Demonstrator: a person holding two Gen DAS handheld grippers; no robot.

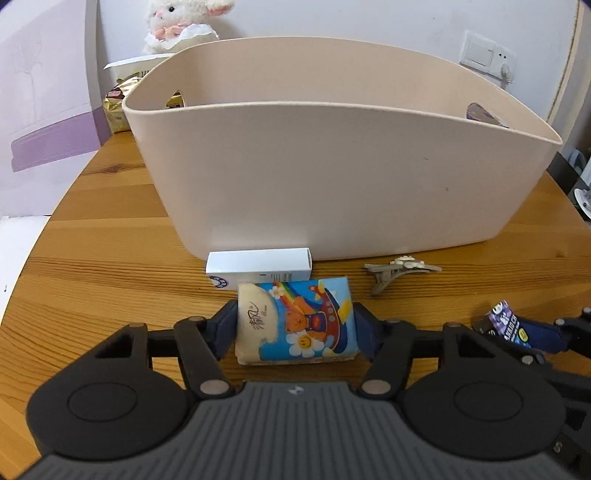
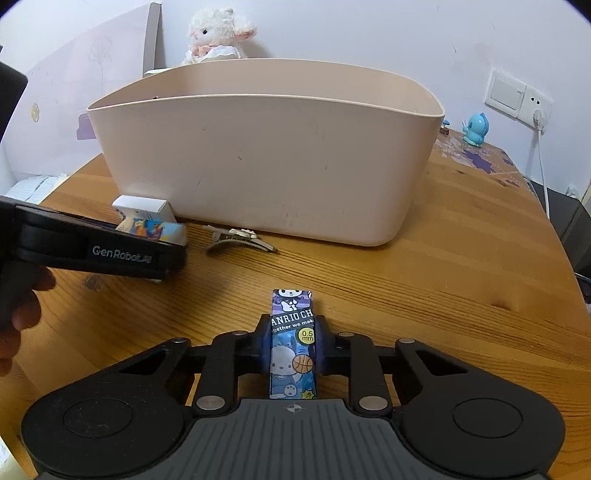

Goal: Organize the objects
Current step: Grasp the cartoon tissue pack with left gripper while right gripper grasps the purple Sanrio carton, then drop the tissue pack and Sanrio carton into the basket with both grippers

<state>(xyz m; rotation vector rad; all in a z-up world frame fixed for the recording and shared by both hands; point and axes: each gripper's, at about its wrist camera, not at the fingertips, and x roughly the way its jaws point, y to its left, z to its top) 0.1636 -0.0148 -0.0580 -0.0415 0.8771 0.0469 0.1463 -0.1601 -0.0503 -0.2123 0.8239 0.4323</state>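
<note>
Black left gripper [image 1: 297,325] level, clamping tissue pack [image 1: 297,323].

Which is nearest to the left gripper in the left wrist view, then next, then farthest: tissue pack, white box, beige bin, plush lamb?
1. Tissue pack, between the left gripper jaws.
2. White box, just beyond it.
3. Beige bin, behind the box.
4. Plush lamb, far back left.

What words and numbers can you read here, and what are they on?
"GenRoboti..." on the side of the left tool; its ending is unclear.
"ANRIO CH", "gether we mak", "0.5 mm" on the pen refill pack, partly cut off.
Handwritten Chinese characters on the tissue pack: not readable.
Print on the white box: too small.
</note>
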